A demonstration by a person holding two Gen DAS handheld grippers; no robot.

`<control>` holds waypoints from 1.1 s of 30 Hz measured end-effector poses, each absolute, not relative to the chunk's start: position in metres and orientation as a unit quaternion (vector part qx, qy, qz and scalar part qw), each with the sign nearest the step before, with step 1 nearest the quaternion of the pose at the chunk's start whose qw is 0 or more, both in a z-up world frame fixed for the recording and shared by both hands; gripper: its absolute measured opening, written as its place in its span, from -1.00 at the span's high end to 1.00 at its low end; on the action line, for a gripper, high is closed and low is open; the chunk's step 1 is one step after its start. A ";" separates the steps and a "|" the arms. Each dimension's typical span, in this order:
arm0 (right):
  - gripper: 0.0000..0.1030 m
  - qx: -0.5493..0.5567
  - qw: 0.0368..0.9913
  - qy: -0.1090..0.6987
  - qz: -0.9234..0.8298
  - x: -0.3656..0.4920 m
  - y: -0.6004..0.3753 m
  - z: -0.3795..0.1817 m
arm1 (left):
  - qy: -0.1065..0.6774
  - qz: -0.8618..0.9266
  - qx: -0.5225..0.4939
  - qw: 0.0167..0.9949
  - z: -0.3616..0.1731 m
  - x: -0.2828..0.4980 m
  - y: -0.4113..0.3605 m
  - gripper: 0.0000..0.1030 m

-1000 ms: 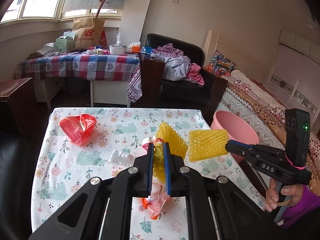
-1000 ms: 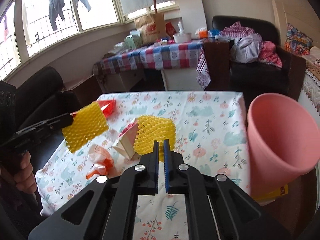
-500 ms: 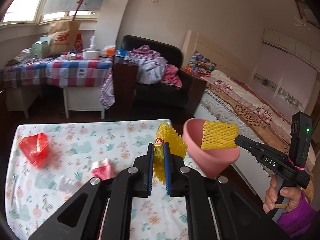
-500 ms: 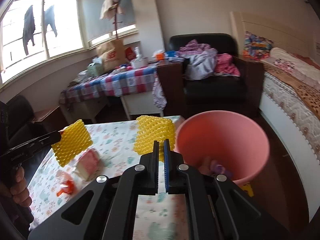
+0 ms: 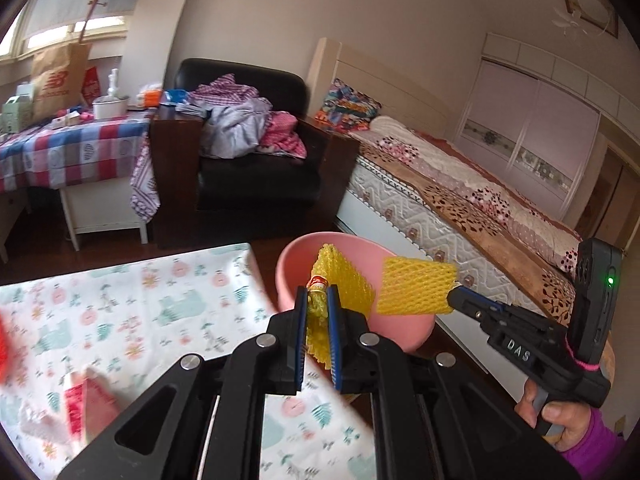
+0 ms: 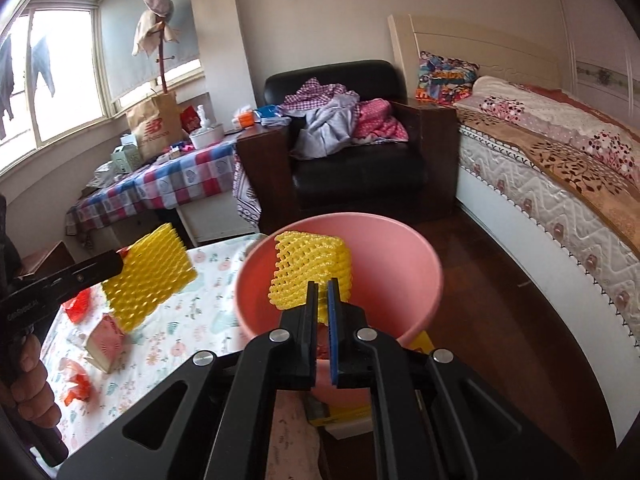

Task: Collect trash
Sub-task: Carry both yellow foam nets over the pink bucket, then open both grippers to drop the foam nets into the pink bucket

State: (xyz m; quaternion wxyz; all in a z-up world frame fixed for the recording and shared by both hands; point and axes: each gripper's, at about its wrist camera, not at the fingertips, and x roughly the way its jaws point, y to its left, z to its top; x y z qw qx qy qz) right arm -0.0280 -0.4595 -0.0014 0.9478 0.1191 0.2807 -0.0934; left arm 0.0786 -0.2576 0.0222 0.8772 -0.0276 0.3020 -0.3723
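**Two foam nets poised over the pink bin**

Each gripper carries a yellow foam fruit net, featherlight, springy and easily crushed, so a pinch on one edge is plenty and it should drop freely once let go. The left gripper [image 5: 318,300] has its jaws clamped on the left net [image 5: 340,280], which fans out ahead of the tips, in line with the mouth of the pink bin [image 5: 292,276]. The right gripper [image 6: 323,292] has its jaws closed on the right net [image 6: 310,272], held in front of the bin's opening. More wrappers lie on the floral tabletop [image 6: 188,320], among them a red wrapper [image 6: 78,306].
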 end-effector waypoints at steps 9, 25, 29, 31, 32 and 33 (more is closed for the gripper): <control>0.91 0.114 0.941 0.299 -0.107 -0.020 -0.462 -0.015 | 0.320 -0.380 -0.002 0.868 -0.001 0.098 -0.312 0.83; 0.91 0.114 0.934 0.317 -0.117 -0.007 -0.468 -0.033 | 0.348 -0.363 0.007 0.864 -0.032 0.117 -0.335 0.82; 0.90 0.117 0.932 0.322 -0.116 -0.005 -0.470 -0.034 | 0.346 -0.365 0.005 0.864 -0.032 0.116 -0.336 0.76; 0.90 0.117 0.932 0.324 -0.116 -0.004 -0.470 -0.035 | 0.343 -0.367 0.006 0.865 -0.032 0.116 -0.336 0.72; 0.90 0.116 0.932 0.324 -0.116 -0.004 -0.470 -0.035 | 0.341 -0.368 0.007 0.865 -0.031 0.116 -0.336 0.70; 0.90 0.116 0.932 0.325 -0.116 -0.003 -0.470 -0.036 | 0.340 -0.369 0.008 0.865 -0.030 0.115 -0.337 0.63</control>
